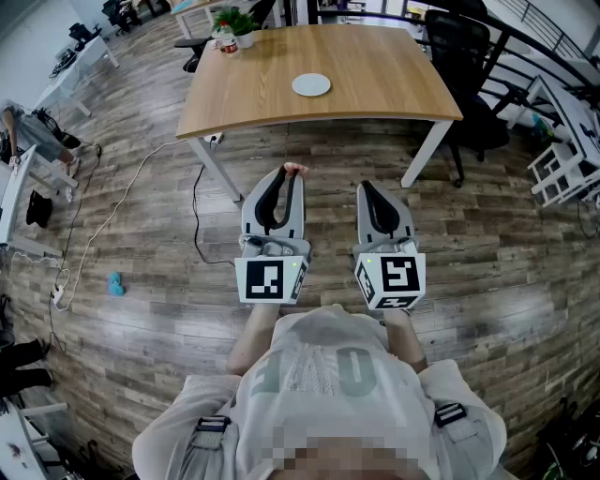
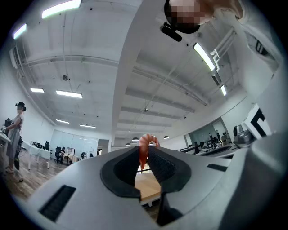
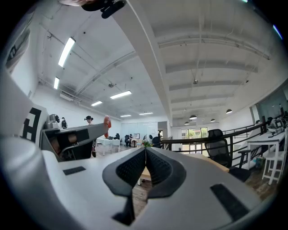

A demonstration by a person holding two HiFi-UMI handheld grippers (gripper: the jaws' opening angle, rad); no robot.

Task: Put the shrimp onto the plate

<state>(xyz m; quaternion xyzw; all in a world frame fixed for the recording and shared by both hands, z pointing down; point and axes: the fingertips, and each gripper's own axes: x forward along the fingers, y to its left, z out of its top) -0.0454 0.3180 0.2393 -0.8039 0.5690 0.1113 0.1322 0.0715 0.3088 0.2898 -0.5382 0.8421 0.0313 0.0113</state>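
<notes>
An orange shrimp (image 1: 295,170) is pinched at the tip of my left gripper (image 1: 290,174), which is shut on it. In the left gripper view the shrimp (image 2: 145,148) sticks up from between the closed jaws. My right gripper (image 1: 367,187) is held beside it, shut with nothing between its jaws (image 3: 146,149). The shrimp (image 3: 107,125) also shows at the left in the right gripper view. A small white plate (image 1: 311,85) lies on the wooden table (image 1: 375,84) ahead, well beyond both grippers. Both grippers hover over the floor, short of the table's near edge.
A potted plant (image 1: 234,21) and a small red-and-white object (image 1: 225,42) stand at the table's far left corner. Black office chairs (image 1: 464,56) are to the right of the table. A cable (image 1: 197,202) runs along the floor. White racks (image 1: 562,169) stand at far right.
</notes>
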